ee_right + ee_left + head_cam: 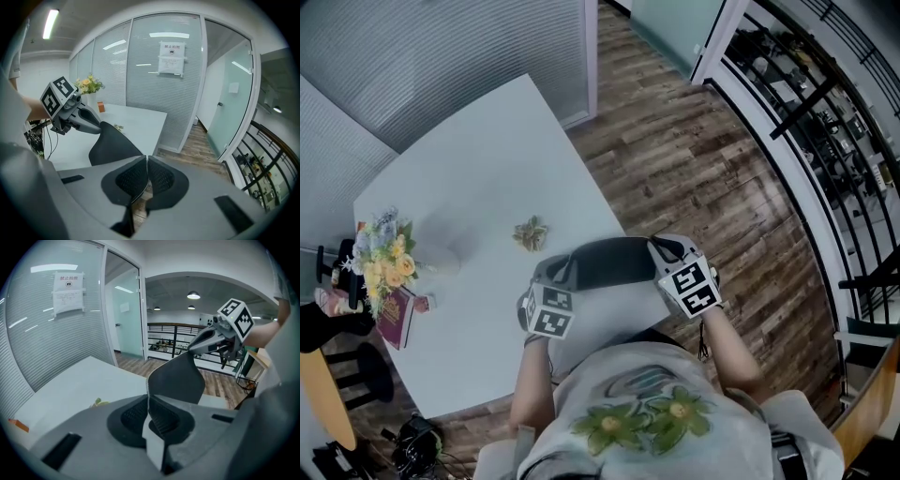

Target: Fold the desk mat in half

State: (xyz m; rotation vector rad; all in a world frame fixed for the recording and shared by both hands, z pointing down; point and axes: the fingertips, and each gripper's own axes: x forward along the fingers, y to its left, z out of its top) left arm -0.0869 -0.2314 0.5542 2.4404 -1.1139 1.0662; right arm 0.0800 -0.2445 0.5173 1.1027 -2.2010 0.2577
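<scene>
Bench (478, 159), white: one.
Desk mat (609, 264), dark: one.
Tongs: two, namely left tongs (562, 274) and right tongs (662, 247).
Flower bouquet (382, 258), yellow and pale blooms: one.
Small leafy sprig (530, 233): one.
Dark red book (395, 317): one.
Paper notice (68, 292): one.
Person (647, 422): one.

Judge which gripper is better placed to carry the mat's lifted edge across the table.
Left, narrowly: both are shut on mat corners, but the left gripper is over the table, the right gripper at its edge. Probably both must move together.
</scene>
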